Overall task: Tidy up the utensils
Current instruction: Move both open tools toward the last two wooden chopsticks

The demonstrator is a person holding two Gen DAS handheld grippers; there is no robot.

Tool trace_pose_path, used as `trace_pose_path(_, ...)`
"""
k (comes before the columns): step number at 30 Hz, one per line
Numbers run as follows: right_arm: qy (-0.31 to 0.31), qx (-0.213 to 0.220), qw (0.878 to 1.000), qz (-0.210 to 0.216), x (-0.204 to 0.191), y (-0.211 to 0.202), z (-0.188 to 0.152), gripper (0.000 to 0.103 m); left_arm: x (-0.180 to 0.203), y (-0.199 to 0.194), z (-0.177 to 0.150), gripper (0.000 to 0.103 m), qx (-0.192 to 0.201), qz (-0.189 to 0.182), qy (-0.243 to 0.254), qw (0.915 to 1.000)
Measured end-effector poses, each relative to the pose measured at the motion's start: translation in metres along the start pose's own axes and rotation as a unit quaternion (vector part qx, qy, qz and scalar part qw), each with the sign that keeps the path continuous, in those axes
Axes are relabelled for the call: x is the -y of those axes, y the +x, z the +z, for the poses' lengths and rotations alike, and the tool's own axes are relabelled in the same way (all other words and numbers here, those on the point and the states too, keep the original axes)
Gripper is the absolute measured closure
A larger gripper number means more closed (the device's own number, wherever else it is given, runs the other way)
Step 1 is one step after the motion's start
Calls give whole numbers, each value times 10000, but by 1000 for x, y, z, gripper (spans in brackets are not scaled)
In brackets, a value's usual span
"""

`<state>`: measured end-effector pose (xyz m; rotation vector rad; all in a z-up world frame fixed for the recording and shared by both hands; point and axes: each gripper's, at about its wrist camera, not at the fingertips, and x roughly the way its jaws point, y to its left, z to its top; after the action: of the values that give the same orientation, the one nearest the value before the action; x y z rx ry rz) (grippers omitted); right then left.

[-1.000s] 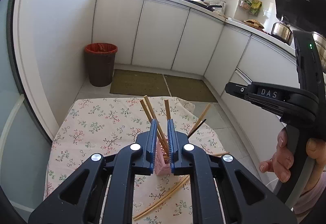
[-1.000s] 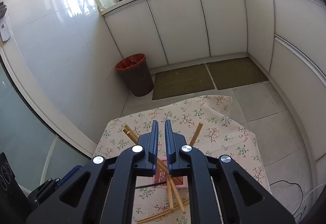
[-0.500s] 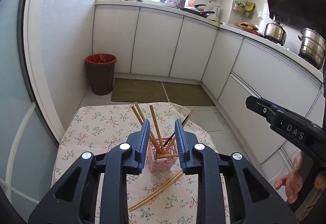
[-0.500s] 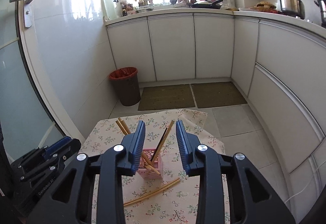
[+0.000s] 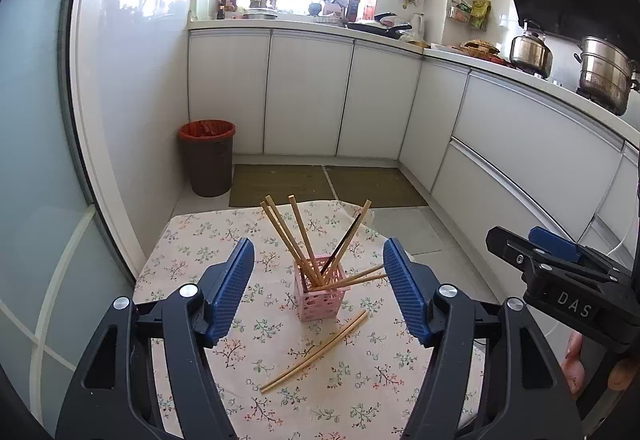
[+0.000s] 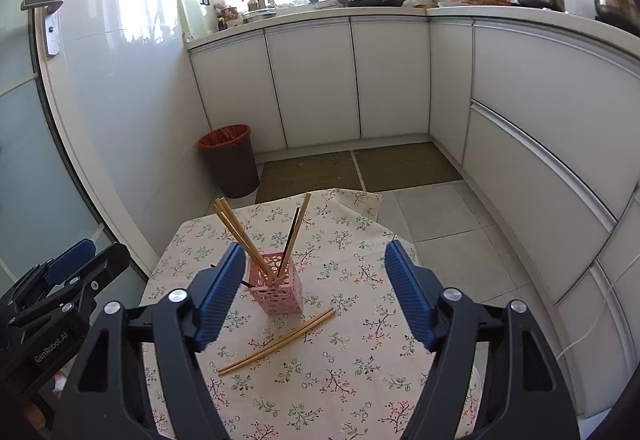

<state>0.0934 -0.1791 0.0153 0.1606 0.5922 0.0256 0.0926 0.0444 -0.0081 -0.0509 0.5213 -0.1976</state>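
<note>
A pink perforated holder (image 5: 320,294) (image 6: 275,288) stands on the floral tablecloth (image 5: 360,392) (image 6: 360,380) and holds several wooden chopsticks (image 5: 296,236) (image 6: 236,230) and a dark one (image 5: 345,240) (image 6: 291,236). Two chopsticks stick out of its side to the right (image 5: 356,277). A pair of wooden chopsticks (image 5: 314,352) (image 6: 276,342) lies loose on the cloth in front of it. My left gripper (image 5: 320,296) is open and empty, raised above the table. My right gripper (image 6: 316,294) is open and empty too; its body also shows in the left wrist view (image 5: 560,280).
The small table stands in a kitchen. A brown bin with a red liner (image 5: 208,157) (image 6: 232,159) stands beyond it by the wall. White cabinets (image 5: 308,95) run behind and to the right. Floor mats (image 5: 320,179) lie past the table's far edge.
Both grippers went from shut to wide open and pulled back and up from the holder. The chopsticks now stand in the holder, free of the fingers.
</note>
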Motion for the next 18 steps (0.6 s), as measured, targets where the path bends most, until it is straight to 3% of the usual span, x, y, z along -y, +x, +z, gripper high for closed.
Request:
trace_pose_path(3,101,44,9999,68,5,-7,-7,10,4,-4,-4,27,-13,33,55,10000)
trace_pose_path(6,178,22,9998,90,9,-11,-14,7,9,-9,-8,13,-5,78,125,9999)
trace_pose_path(14,435,-153,9989,-45,29,-16,-39,7,7,-17,-19,9,-57,138,211,9997)
trace_pose_path(18,426,-297,9985,-188,37,-17,-59,7,7,-9,-30,7,-352,74,374,9987)
